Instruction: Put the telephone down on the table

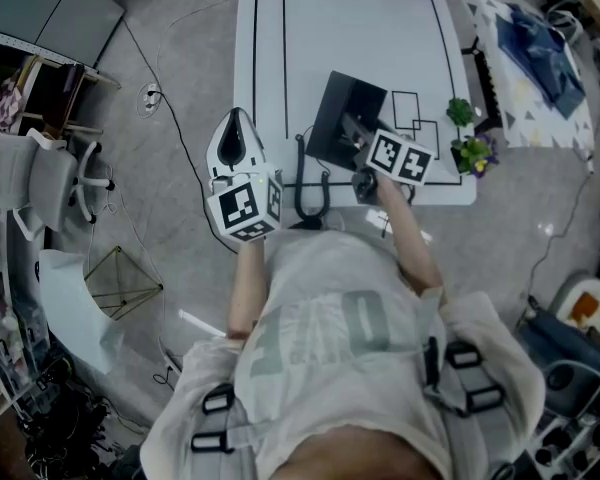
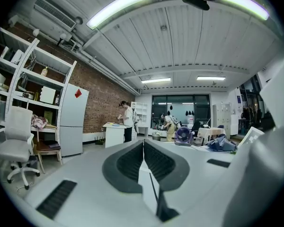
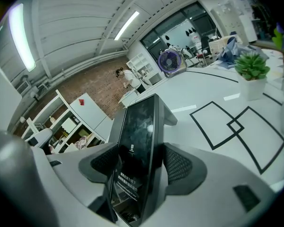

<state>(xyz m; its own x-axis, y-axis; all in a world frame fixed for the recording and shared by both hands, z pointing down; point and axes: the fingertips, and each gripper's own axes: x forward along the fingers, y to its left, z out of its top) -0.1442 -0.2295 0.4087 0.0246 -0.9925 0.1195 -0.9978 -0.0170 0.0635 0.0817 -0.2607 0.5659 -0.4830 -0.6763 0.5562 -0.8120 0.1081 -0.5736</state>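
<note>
The task is judged almost done. The telephone point(image 3: 138, 122) is seen standing on the white counter point(image 1: 360, 38), near its front edge. Its foot appears to rest on the surface, and it is propped at a slant rather than lying flat.

The right hand-held gripper point(image 3: 141, 167) is held with its jaws wide apart and the telephone between them. The ribbed pads point(image 3: 180, 167) sit just beside the telephone's two long edges, and no squeeze on it can be made out. What is left, by this reading, is only for the gripper to be drawn back clear without the telephone being nudged.

The left hand-held gripper point(image 2: 143, 157) is held off the counter's edge and pointed out into the room. Its jaws are closed together on nothing, and it has no part in the task.

The telephone is a tall, narrow slab. Its front is glossy black and glass-like, with some small pale print low down, and it is framed by a thicker matte dark casing that widens into a wedge at the back. The pads look like dark rubber with fine ridges, set in smooth grey plastic. The counter is smooth and slightly shiny, with overlapping squares point(image 3: 236, 126) marked on it in black lines. A small green plant point(image 3: 250, 67) in a white pot stands well apart from the telephone.
</note>
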